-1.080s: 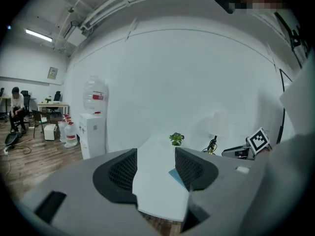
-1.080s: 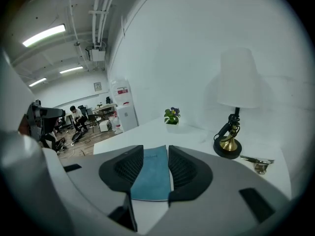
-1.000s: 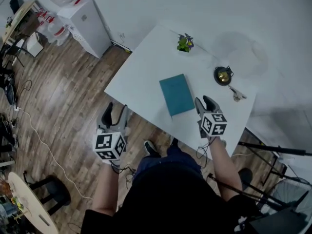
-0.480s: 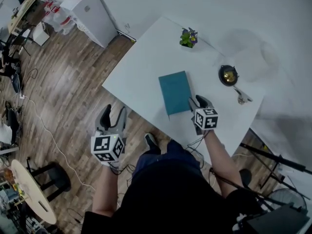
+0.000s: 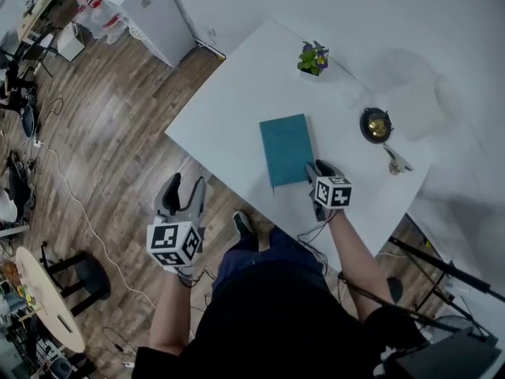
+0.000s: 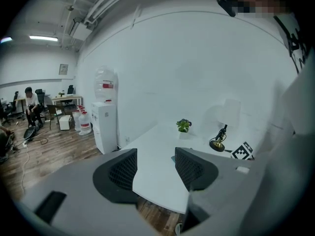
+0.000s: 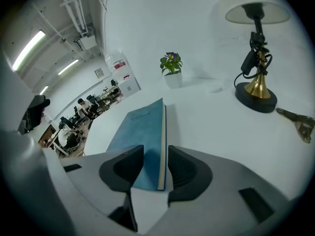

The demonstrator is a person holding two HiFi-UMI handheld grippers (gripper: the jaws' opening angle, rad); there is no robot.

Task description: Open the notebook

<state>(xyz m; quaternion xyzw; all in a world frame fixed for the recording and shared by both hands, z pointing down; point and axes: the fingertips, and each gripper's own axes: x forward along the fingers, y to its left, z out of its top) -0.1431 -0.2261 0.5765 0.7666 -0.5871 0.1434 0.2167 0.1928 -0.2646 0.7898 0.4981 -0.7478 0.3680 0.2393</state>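
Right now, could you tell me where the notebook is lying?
In the head view the closed teal notebook lies flat on the white table, left of the lamp; its near right corner sits between the right gripper's open jaws.

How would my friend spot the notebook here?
Find the big white table. Near the edge closest to the person, by the right gripper, lies the notebook, closed and flat. It is the only teal rectangle; the plant and lamp beyond it stand upright.
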